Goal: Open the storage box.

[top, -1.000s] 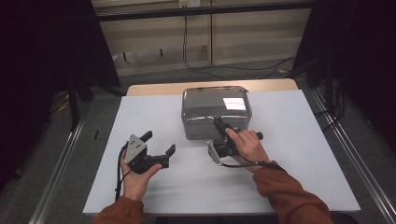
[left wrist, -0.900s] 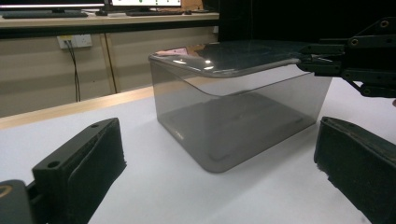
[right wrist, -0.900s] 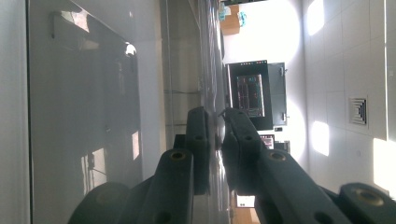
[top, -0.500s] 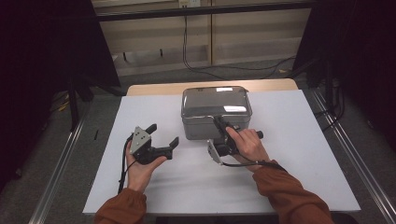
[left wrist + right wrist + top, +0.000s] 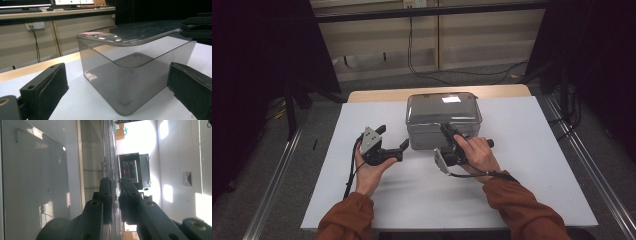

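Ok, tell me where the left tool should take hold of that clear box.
Probably the lid's overhanging rim at the near-left corner of the clear box, coming in level from its left side. The left tool stands open there, and the rim juts past the smooth walls.

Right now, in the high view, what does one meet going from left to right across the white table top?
Left tongs → clear plastic box → right tongs, shut on the box's near rim → bare white table top.

A white table (image 5: 537, 170) bears a clear box (image 5: 432, 127).
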Tool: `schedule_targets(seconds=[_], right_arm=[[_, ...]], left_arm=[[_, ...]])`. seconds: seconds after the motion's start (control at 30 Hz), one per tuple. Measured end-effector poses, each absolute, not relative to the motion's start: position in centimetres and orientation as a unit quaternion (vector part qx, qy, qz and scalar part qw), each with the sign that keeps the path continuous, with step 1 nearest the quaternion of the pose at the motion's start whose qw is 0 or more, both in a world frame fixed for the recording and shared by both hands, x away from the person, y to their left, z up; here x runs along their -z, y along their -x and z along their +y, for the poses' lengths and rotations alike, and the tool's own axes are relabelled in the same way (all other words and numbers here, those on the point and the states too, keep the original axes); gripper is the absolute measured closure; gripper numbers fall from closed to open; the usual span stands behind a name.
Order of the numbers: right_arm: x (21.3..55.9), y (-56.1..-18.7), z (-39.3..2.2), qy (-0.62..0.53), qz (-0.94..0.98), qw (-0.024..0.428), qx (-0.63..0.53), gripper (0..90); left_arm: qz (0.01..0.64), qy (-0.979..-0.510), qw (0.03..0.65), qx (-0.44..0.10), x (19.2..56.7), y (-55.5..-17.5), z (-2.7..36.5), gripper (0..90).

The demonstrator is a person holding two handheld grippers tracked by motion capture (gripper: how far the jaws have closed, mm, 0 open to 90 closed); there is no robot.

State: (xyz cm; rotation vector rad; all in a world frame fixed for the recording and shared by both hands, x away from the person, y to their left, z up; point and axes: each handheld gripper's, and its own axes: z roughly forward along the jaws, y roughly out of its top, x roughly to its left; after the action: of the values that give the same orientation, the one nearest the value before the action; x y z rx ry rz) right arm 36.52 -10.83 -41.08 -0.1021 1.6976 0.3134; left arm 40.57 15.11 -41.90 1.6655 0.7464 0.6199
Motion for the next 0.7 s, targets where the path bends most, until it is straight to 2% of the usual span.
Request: schedule_targets(seconds=[0.5, 0.7], right_arm=[[40.4, -36.7, -10.9, 0.044, 0.745, 0.652, -0.138, 79.4], [40.1, -36.9, -10.8, 0.049, 0.744, 0.653, -0.134, 79.2]], left_arm=[[0.315, -0.701, 0.575, -0.28, 41.9, -42.9, 14.1, 3.5], [0.317, -0.713, 0.56, -0.28, 42.0, -44.1, 13.6, 3.9]])
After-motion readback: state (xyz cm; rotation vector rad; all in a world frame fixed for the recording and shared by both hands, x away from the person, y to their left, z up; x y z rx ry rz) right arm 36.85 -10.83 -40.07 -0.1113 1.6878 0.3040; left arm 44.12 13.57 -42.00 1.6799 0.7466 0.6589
